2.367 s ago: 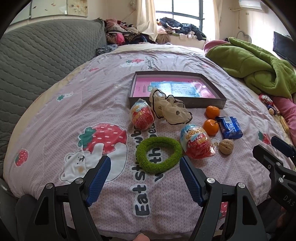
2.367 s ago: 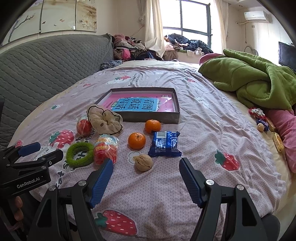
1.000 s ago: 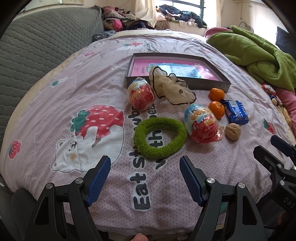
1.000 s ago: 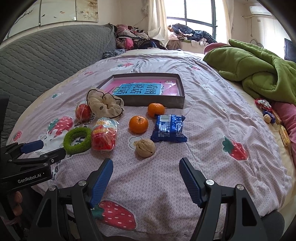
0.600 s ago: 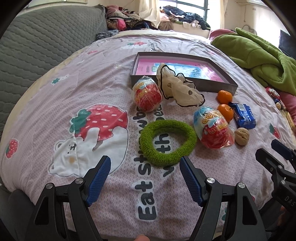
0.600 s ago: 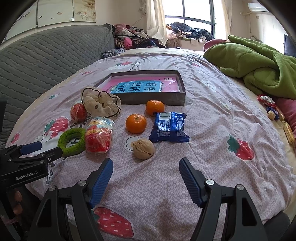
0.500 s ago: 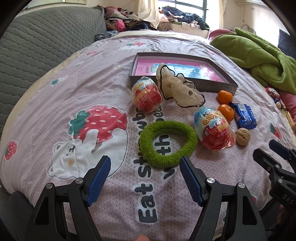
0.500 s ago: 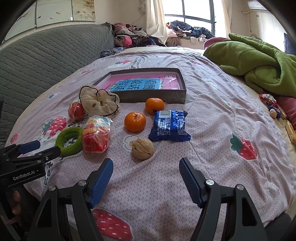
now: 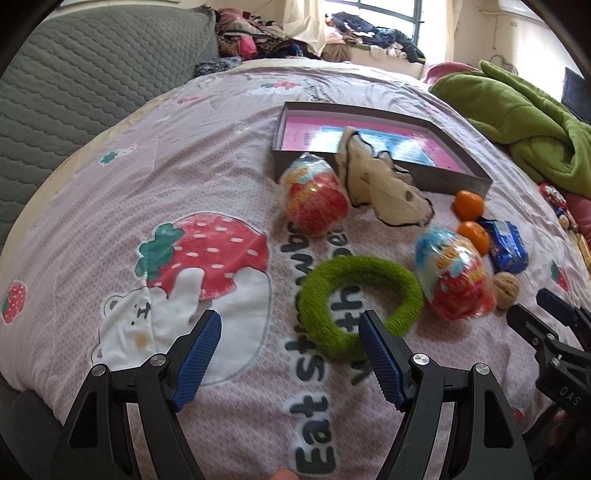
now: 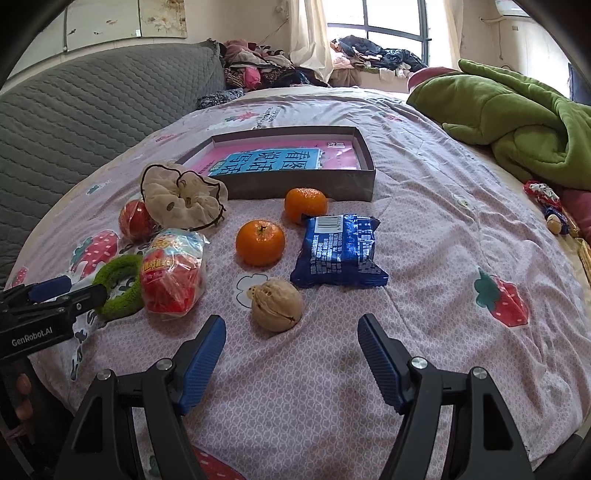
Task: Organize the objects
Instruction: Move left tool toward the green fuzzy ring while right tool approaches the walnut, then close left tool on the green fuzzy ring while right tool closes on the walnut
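The shallow box (image 10: 295, 184) sits farthest back on the bedspread (image 10: 443, 240), snack packs, oranges and walnut (image 10: 277, 304) between. My left gripper (image 9: 290, 332) and right gripper (image 10: 291, 336) gape wide, empty; the green ring (image 9: 360, 302) touches my left's inner finger.

Walnut (image 10: 277, 304) before snack packet (image 10: 340, 251)

A home bedroom: strawberry-print bedsheet (image 10: 424, 177), green blanket (image 10: 517, 110), clothes heaped (image 10: 369, 55) by the window

bedsheet (image 10: 424, 229): pink, strawberry print, under and ahead of the jaws
green blanket (image 10: 517, 114): heaped far ahead, to the right
grey headboard (image 9: 85, 74): quilted, far left
clothes pile (image 10: 258, 74): far ahead by the window (image 10: 391, 22)
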`<state>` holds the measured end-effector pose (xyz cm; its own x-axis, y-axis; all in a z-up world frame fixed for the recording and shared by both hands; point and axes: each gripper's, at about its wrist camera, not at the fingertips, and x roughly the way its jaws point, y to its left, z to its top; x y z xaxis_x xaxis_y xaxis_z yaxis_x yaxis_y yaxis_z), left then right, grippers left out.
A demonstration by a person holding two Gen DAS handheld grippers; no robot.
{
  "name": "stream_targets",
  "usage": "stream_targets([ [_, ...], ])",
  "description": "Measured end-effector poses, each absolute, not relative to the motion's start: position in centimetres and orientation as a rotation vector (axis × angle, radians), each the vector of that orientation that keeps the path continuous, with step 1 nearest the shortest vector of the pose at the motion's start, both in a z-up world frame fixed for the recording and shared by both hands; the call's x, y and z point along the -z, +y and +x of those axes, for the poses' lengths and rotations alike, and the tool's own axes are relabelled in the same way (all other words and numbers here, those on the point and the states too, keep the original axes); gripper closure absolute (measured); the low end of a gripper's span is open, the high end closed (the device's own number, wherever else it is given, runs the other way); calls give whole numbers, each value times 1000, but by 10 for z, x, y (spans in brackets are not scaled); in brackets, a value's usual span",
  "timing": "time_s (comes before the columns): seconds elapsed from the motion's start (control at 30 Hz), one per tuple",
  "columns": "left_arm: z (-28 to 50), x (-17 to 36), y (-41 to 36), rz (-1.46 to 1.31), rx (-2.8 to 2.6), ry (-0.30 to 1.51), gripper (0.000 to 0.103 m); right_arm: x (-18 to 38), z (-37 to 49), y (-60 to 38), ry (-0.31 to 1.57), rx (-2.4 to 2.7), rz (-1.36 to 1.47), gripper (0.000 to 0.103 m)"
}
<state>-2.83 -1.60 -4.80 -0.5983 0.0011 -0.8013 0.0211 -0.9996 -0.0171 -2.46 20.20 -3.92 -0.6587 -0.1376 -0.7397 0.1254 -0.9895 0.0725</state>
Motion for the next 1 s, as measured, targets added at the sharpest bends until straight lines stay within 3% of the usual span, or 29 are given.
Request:
stream_targets([
  [0.57,-55,69,-17,1472,2764,22,25,49,-37,195,-4,2727,1227,31],
  [1.0,-58,75,-14,1469,2821,49,25,56,-46,183,82,2714,1209,54],
])
